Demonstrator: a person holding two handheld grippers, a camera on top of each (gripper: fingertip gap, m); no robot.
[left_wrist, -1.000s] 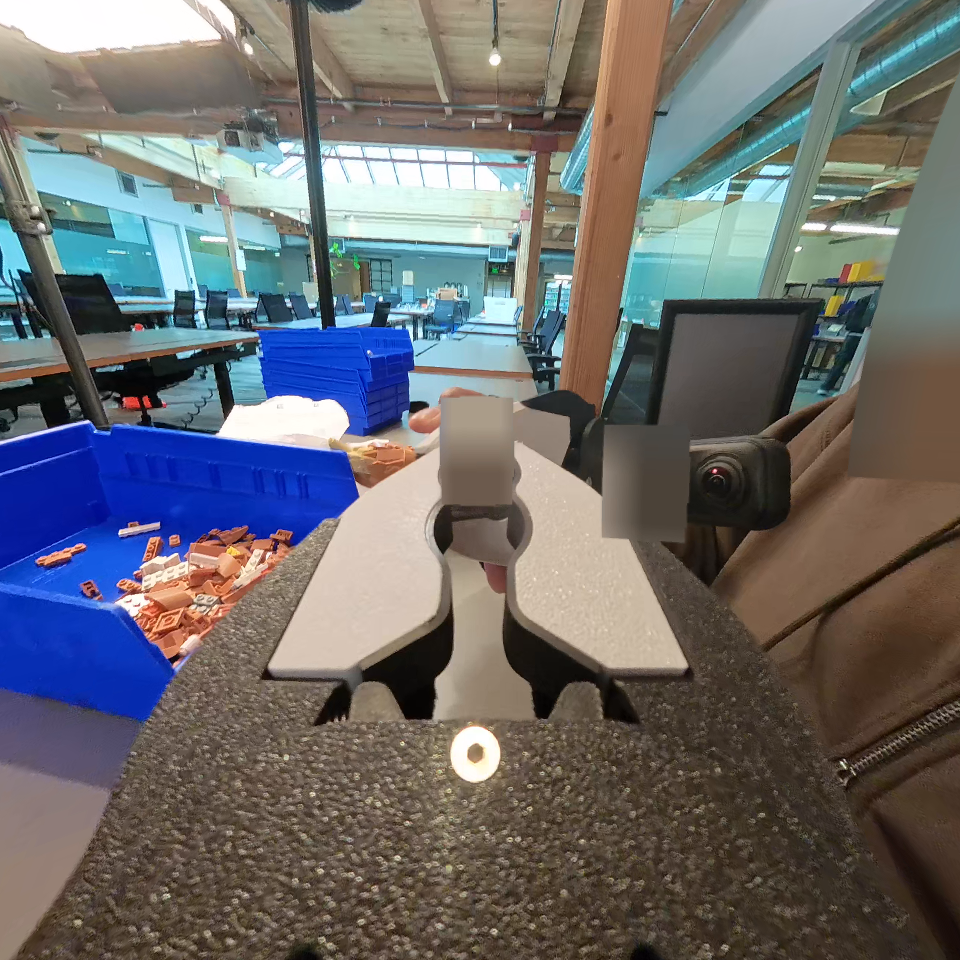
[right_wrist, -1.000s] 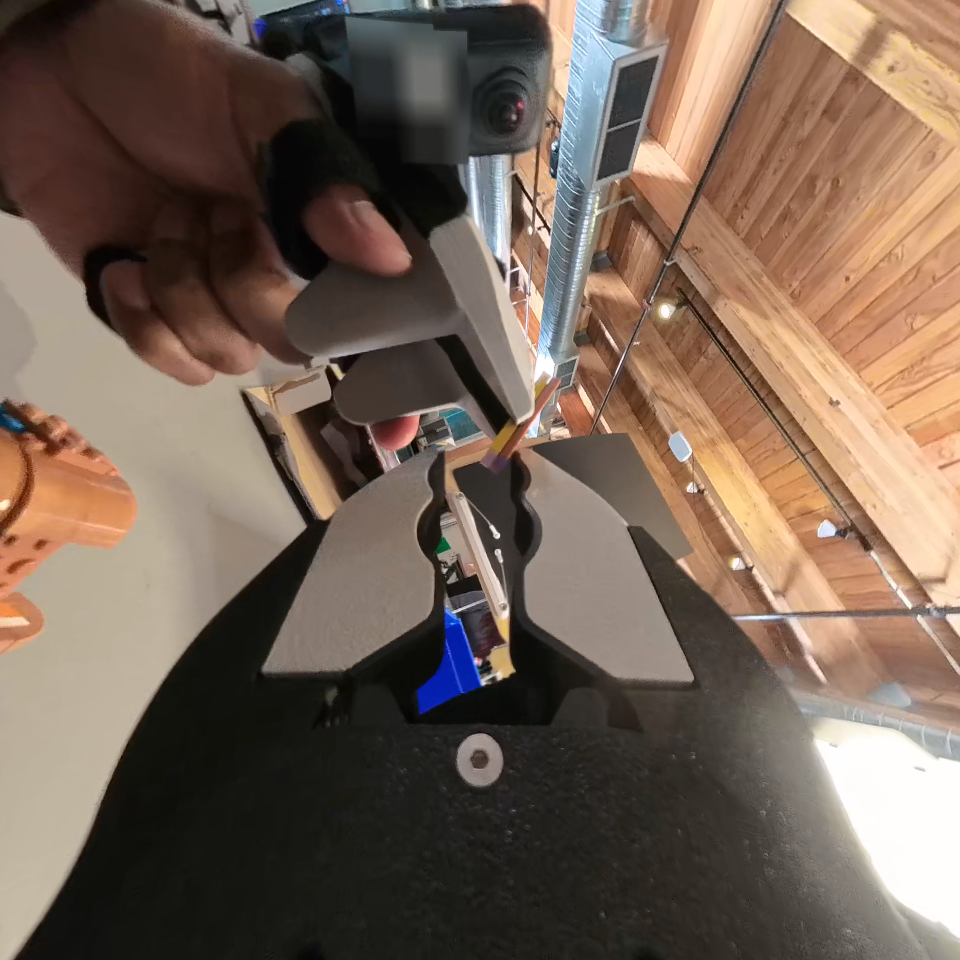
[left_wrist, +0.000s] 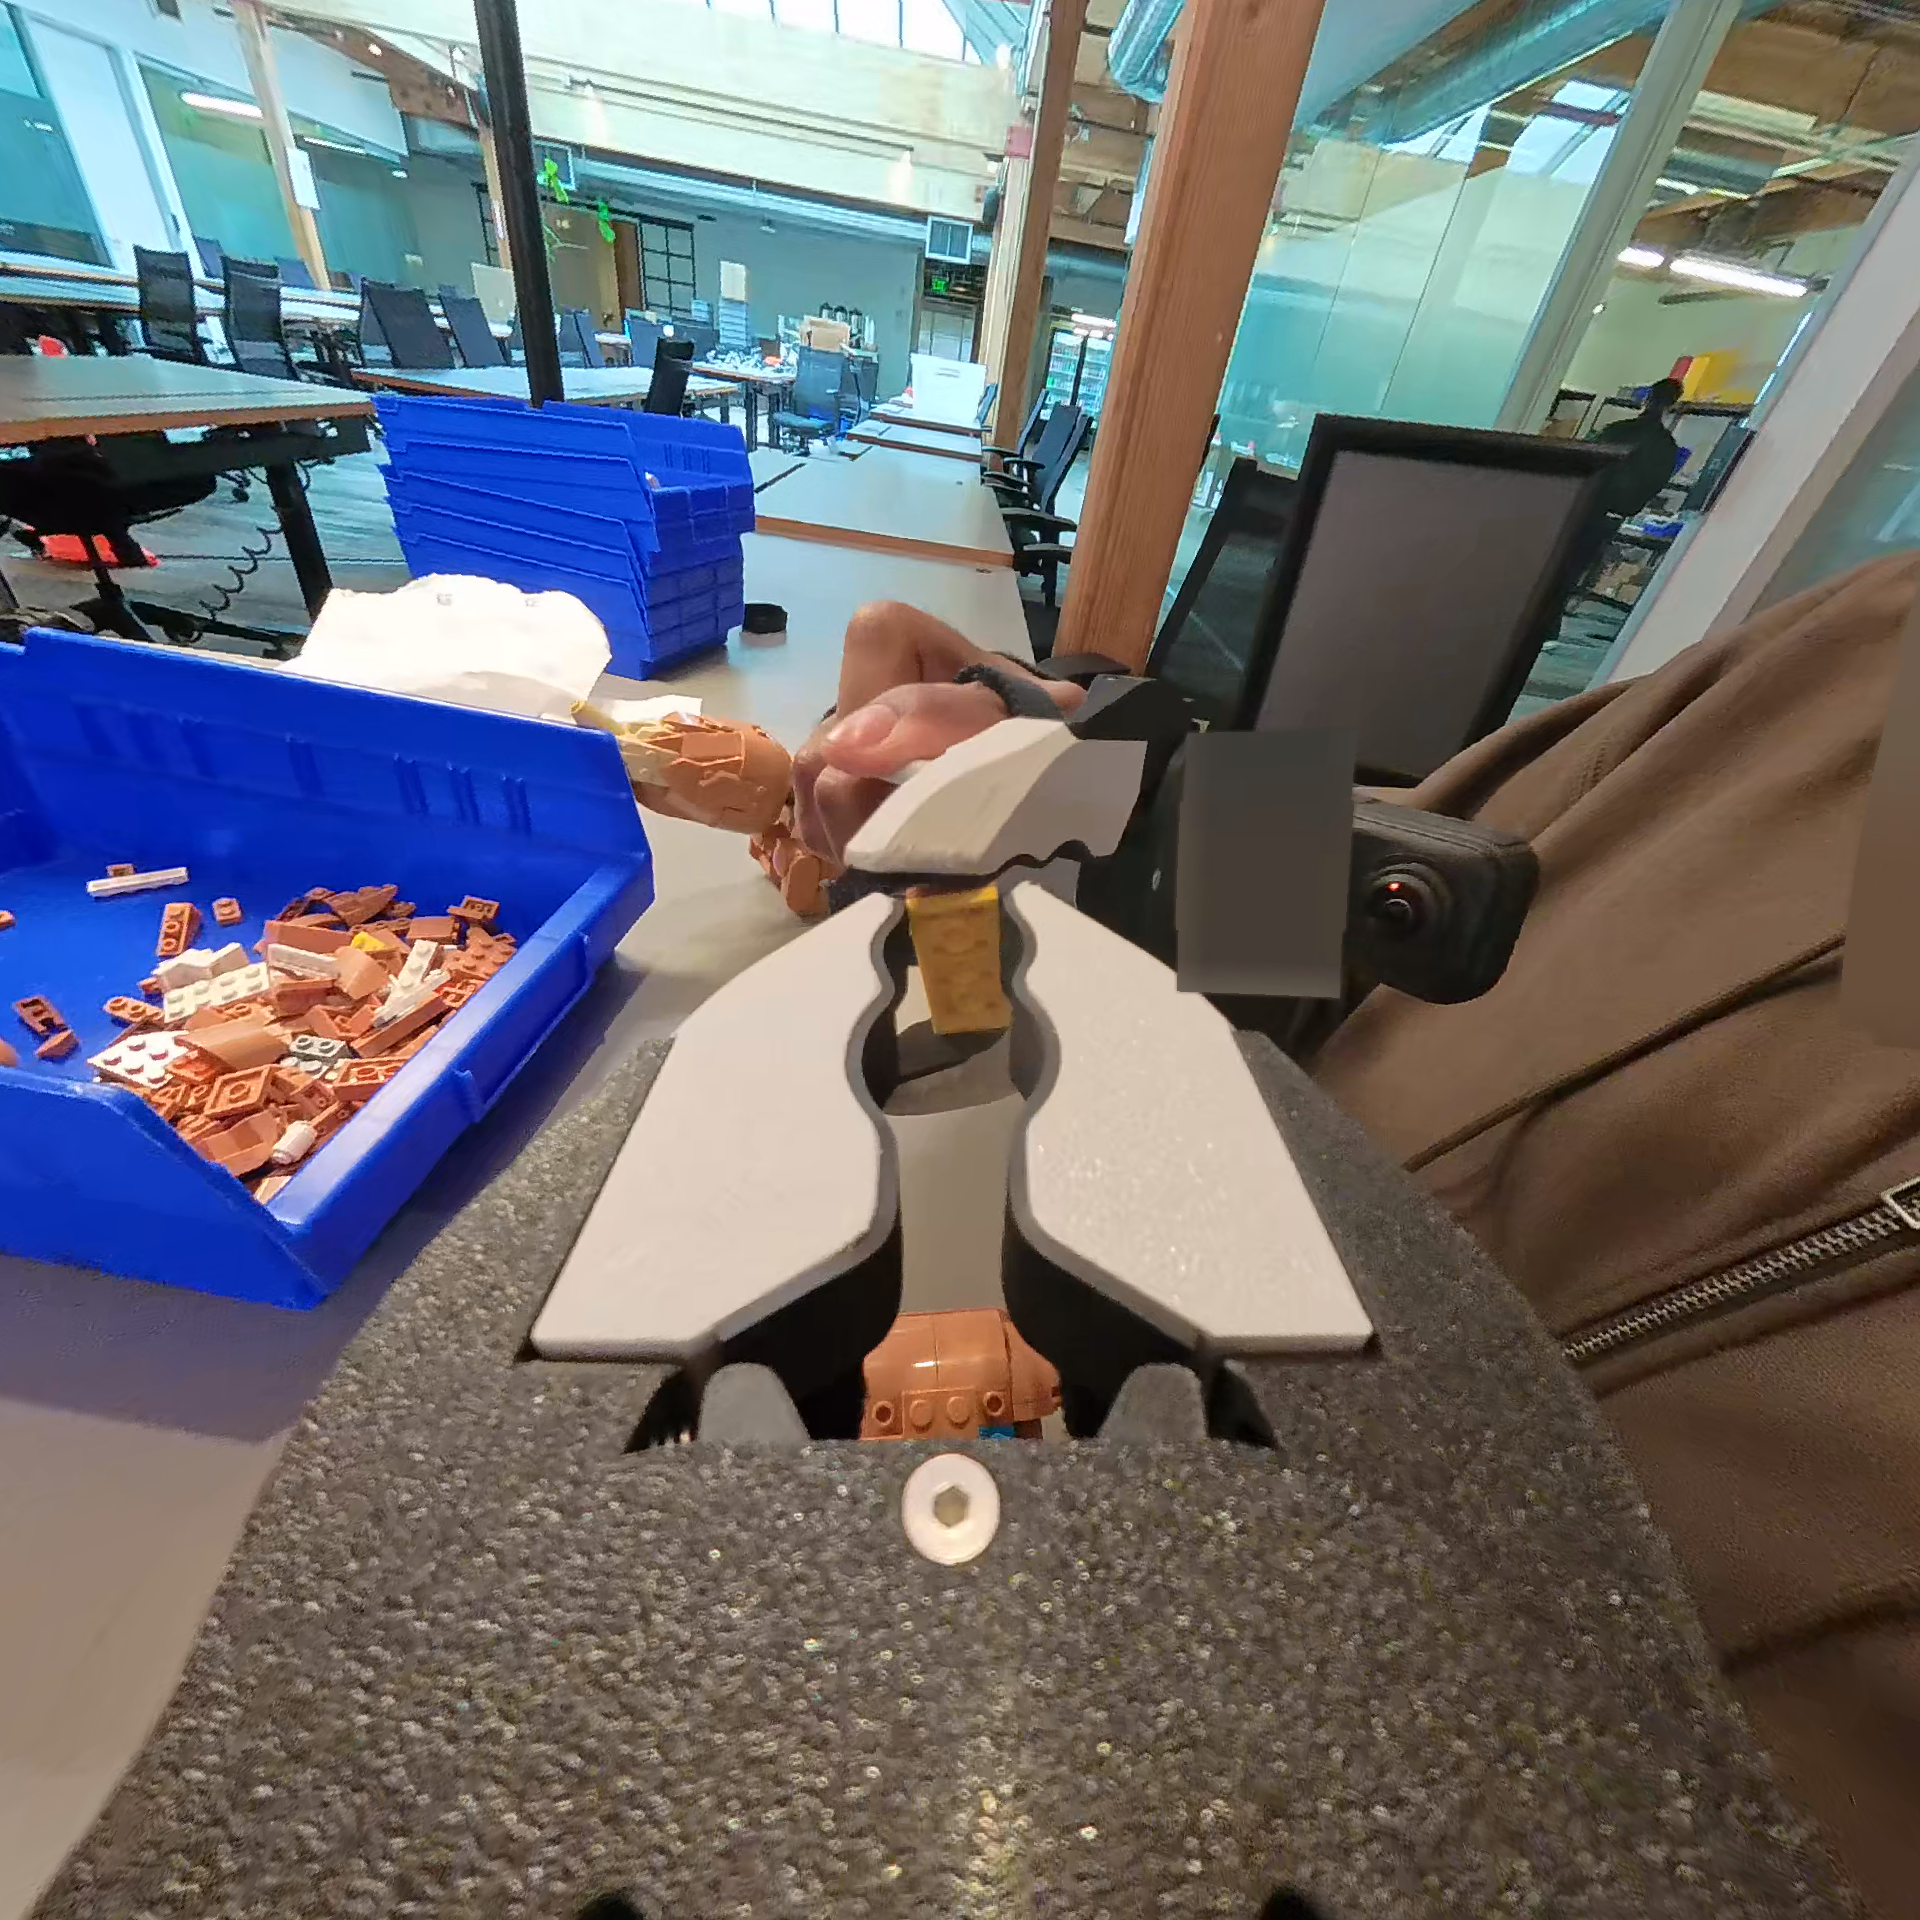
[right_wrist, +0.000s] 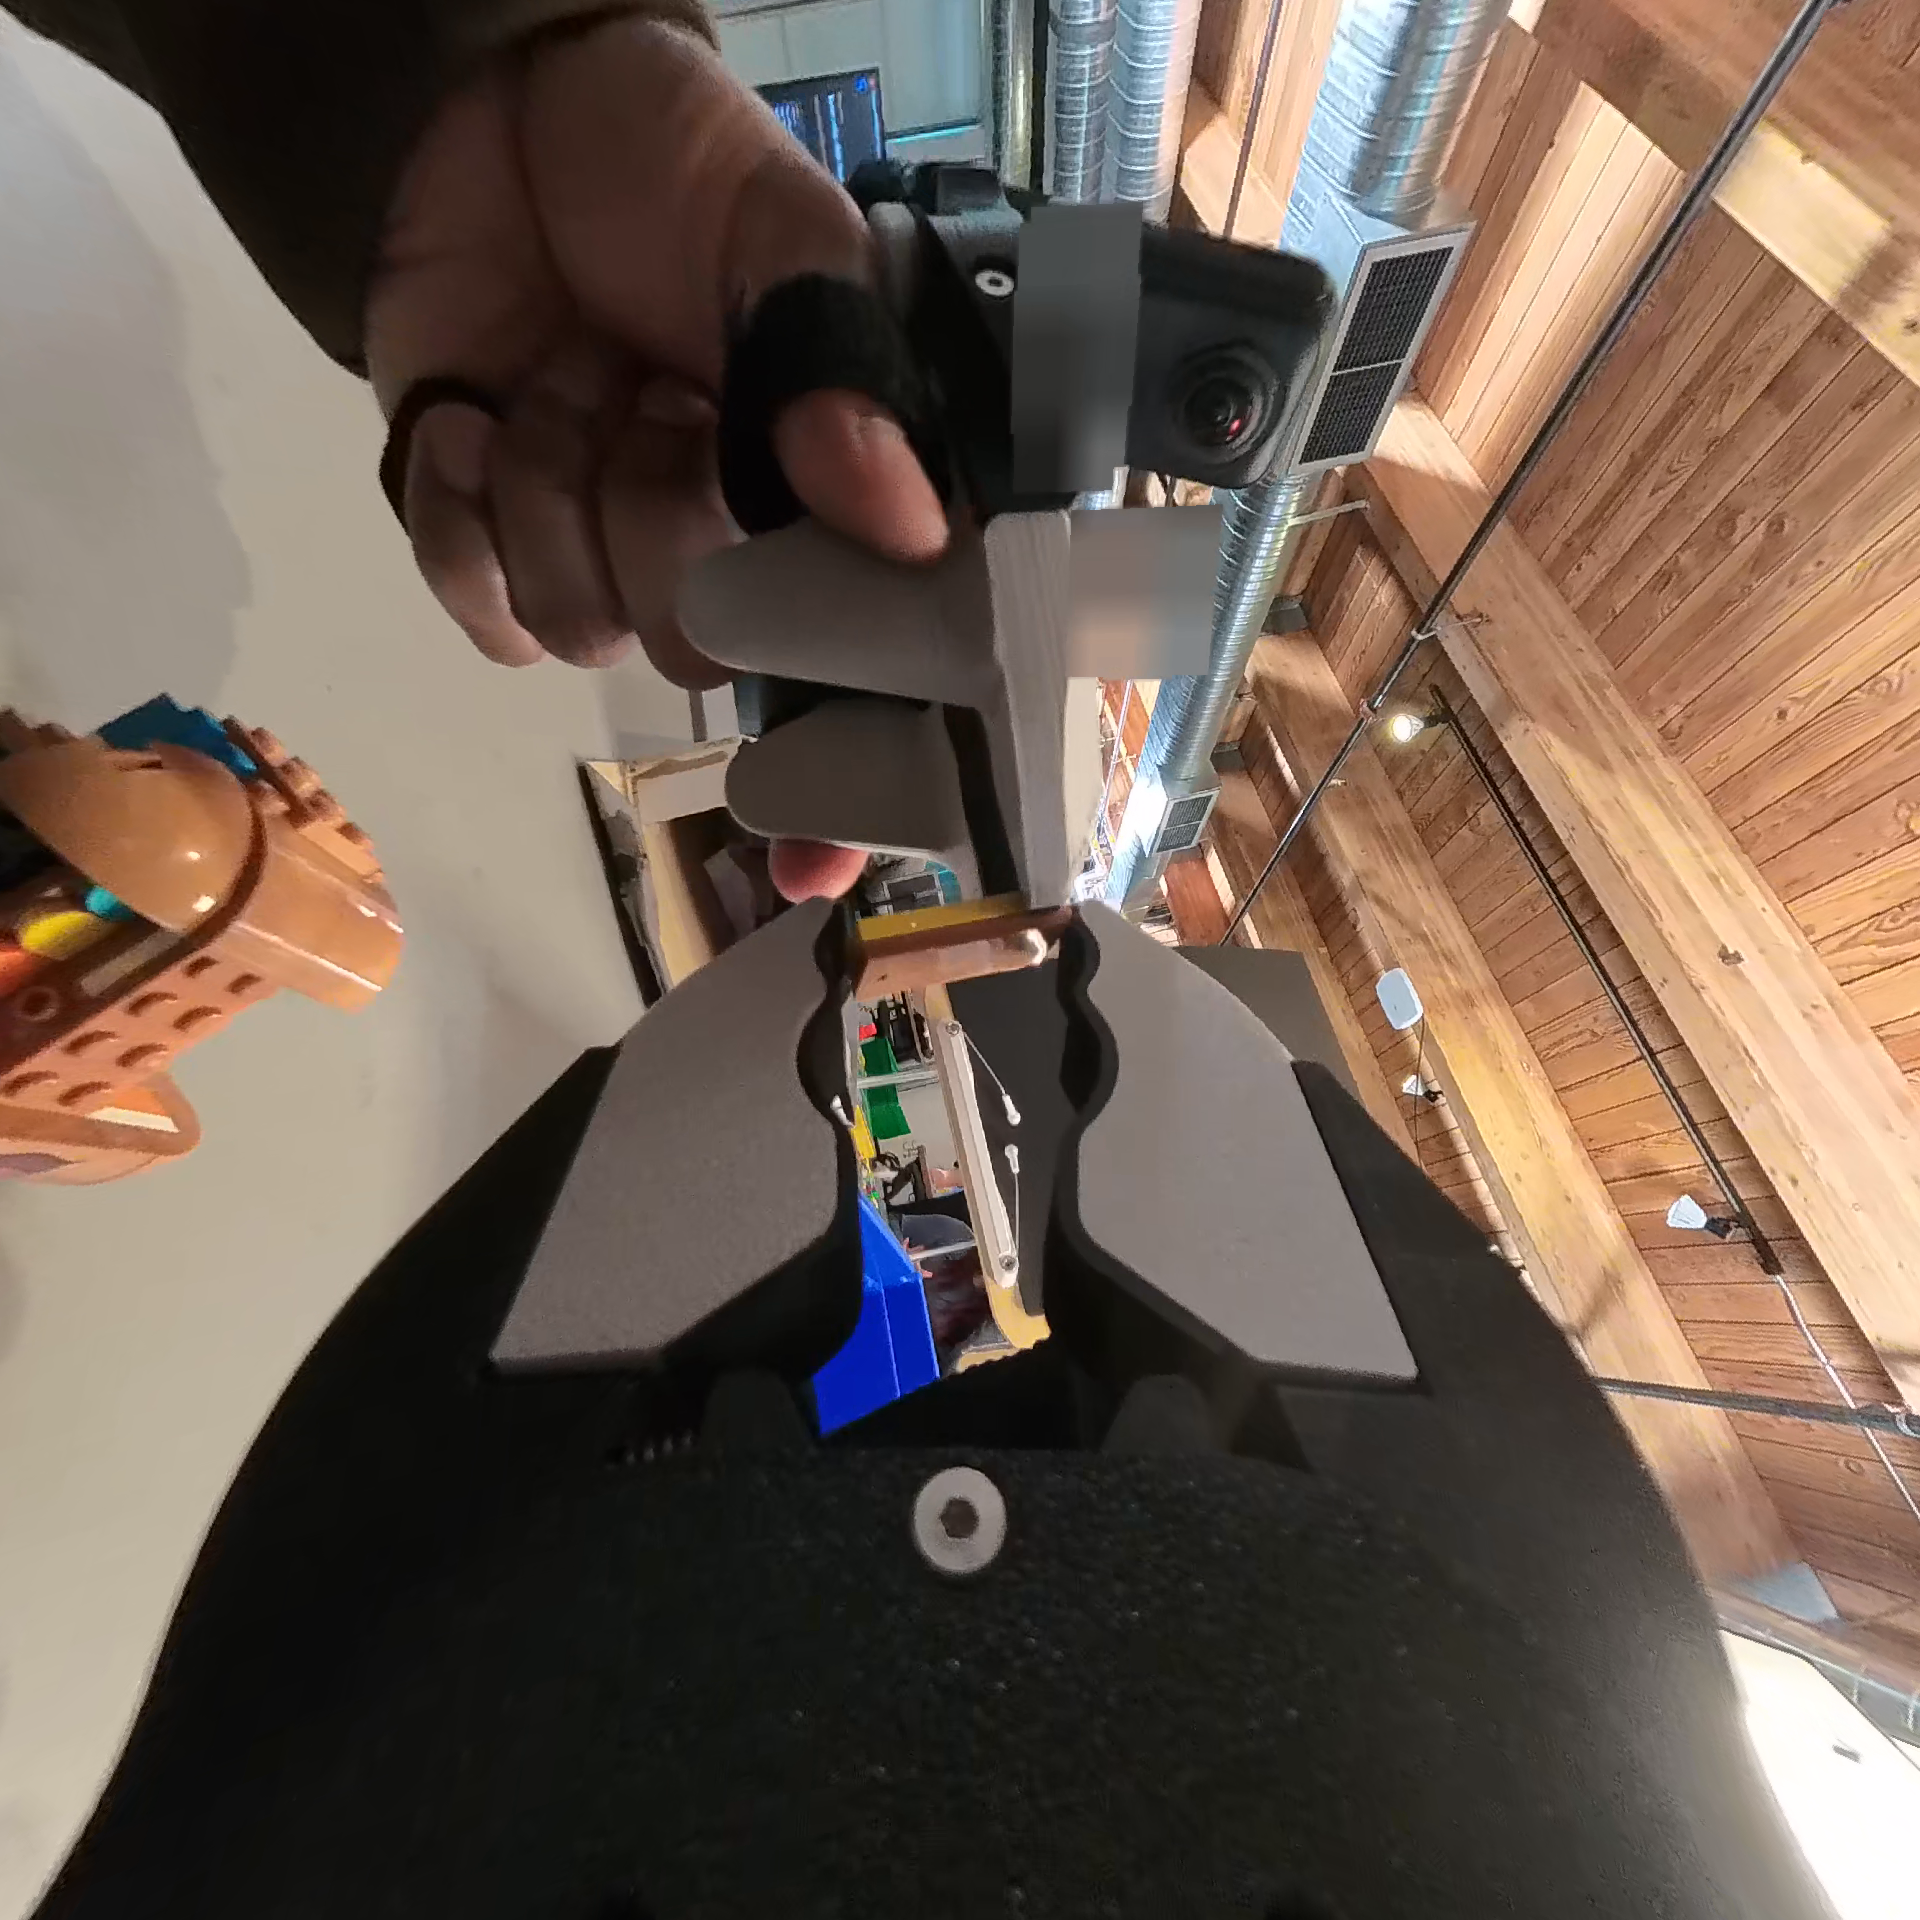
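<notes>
The left gripper (left_wrist: 954, 914) has its tips close on either side of a small yellow and brown brick piece (left_wrist: 961, 966) at the centre of the left wrist view. A sliver of shadow shows beside the piece, so I cannot tell whether these jaws press on it or only bracket it. The right gripper (right_wrist: 956, 935) is clamped on the same piece, which spans the gap between its tips at the middle of the right wrist view. The two tools meet nose to nose there (each camera looks straight at the other).

Through the gap low in the left wrist view shows part of a brown brick build (left_wrist: 956, 1371). A larger brown brick figure (left_wrist: 717, 769) lies left of centre, just behind the hand (left_wrist: 894, 717) on the right gripper.

At the left edge a blue bin (left_wrist: 468, 790) holds loose bricks (left_wrist: 270, 997), mostly brown and white. Crumpled white paper (left_wrist: 457, 634) lies behind it, then a stack of blue bins (left_wrist: 571, 520). All rest on a pale grey table (left_wrist: 104, 1507).

At right are a brown jacket (left_wrist: 1662, 1039) and a dark monitor (left_wrist: 1434, 592). A wooden post (left_wrist: 1174, 312) rises upper centre in an open office of desks and chairs. The right wrist view looks up at a wooden ceiling (right_wrist: 1558, 727) and a metal duct (right_wrist: 1247, 520).
</notes>
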